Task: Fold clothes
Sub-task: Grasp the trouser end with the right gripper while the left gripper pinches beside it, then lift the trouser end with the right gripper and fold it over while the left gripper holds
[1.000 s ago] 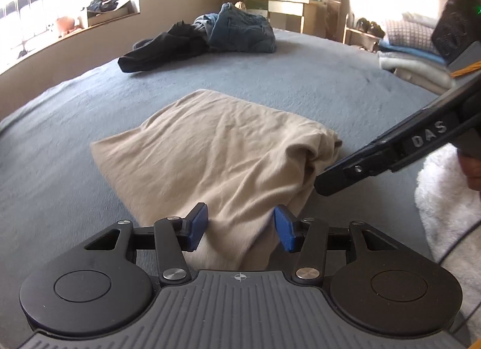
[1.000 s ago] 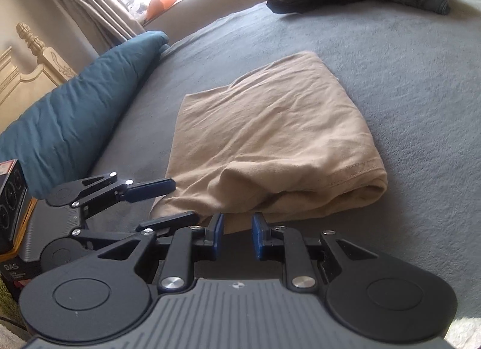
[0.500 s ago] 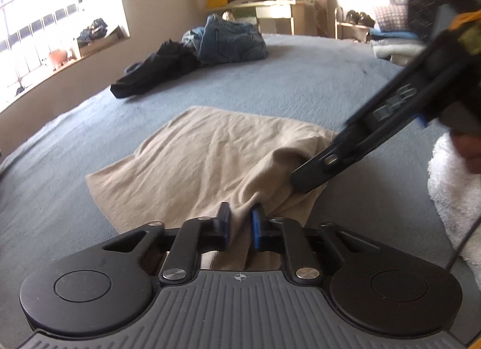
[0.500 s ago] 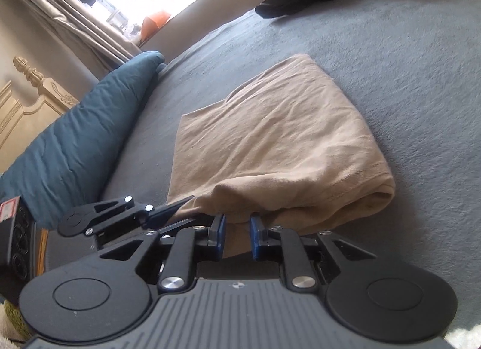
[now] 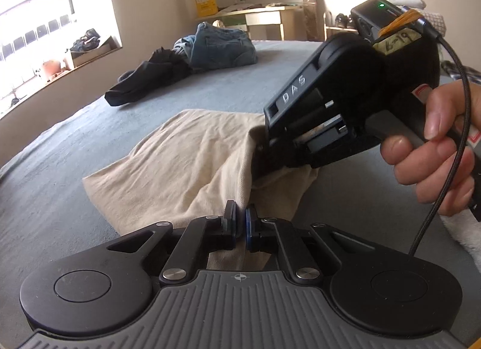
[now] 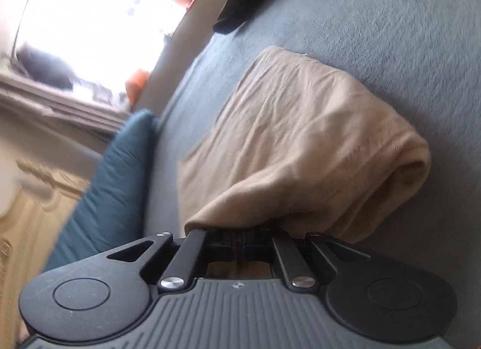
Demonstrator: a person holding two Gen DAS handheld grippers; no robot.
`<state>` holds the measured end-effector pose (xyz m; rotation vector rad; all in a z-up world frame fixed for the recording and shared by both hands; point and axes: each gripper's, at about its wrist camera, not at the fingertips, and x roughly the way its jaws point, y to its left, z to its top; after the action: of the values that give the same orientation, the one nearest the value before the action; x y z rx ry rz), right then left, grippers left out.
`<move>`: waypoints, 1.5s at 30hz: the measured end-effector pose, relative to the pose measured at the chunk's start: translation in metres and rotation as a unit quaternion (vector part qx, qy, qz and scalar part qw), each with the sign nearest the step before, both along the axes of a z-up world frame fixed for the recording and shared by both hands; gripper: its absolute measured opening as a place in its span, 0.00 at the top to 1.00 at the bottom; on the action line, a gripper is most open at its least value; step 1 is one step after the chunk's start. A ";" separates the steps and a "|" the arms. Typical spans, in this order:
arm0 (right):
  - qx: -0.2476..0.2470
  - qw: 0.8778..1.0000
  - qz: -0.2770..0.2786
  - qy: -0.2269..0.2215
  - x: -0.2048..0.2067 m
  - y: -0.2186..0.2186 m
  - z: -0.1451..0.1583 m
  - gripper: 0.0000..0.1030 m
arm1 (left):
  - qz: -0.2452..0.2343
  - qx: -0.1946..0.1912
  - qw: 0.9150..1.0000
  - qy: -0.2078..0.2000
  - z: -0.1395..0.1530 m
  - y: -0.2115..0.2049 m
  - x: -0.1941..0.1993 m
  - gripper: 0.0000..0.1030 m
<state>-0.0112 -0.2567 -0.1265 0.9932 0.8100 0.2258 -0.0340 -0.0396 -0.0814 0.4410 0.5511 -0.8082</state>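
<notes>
A folded beige garment [image 5: 192, 162] lies on the grey-blue bed, and its near edge is lifted off the cover. My left gripper [image 5: 239, 222] is shut on that edge, cloth pinched between its blue pads. In the left wrist view the right gripper [image 5: 261, 156] sits up and to the right, held by a hand [image 5: 436, 156], its tips buried in the garment's right corner. The right wrist view is tilted and blurred. There the beige garment [image 6: 300, 144] drapes over my right gripper [image 6: 239, 236], which is shut on its near fold.
A black garment [image 5: 147, 78] and blue jeans [image 5: 222, 45] lie heaped at the bed's far side. A teal pillow [image 6: 114, 180] rests by the headboard on the left. A white fluffy cloth [image 5: 463, 228] is at the right edge. A desk [image 5: 261, 18] stands beyond the bed.
The left gripper went from open to shut on the garment's near edge. Both grippers rose, lifting that edge off the bed. The right gripper tilted and came closer to the left camera.
</notes>
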 end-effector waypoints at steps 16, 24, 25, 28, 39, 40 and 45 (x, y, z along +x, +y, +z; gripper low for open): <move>-0.009 0.999 0.048 0.020 -0.009 0.001 0.004 0.95 | 0.022 0.003 1.000 -0.017 0.000 0.002 -0.007 0.97; 0.102 0.994 0.014 0.030 0.013 0.011 -0.038 0.96 | 0.020 -0.016 1.000 -0.018 0.004 0.017 -0.008 0.99; 0.111 0.993 0.012 0.035 0.011 0.008 -0.039 0.96 | 0.022 -0.019 1.000 -0.010 0.004 0.018 -0.006 0.97; 0.105 0.994 0.020 0.037 0.003 0.001 -0.032 0.96 | 0.029 -0.015 0.999 -0.011 0.005 0.019 -0.009 0.88; 0.132 0.987 0.067 0.065 0.011 0.030 -0.047 0.96 | 0.049 -0.026 0.998 -0.018 0.003 0.035 -0.014 0.99; 0.154 0.984 0.059 0.063 0.013 0.031 -0.052 0.97 | 0.049 -0.028 0.998 -0.015 0.003 0.035 -0.014 0.99; 0.172 0.982 0.046 0.064 0.008 0.025 -0.049 0.96 | 0.044 -0.033 0.998 -0.014 0.005 0.038 -0.015 0.98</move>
<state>-0.0036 -0.2313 -0.1752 1.3059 0.9555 0.3943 -0.0491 -0.0016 -0.0760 0.3642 0.5120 -0.7332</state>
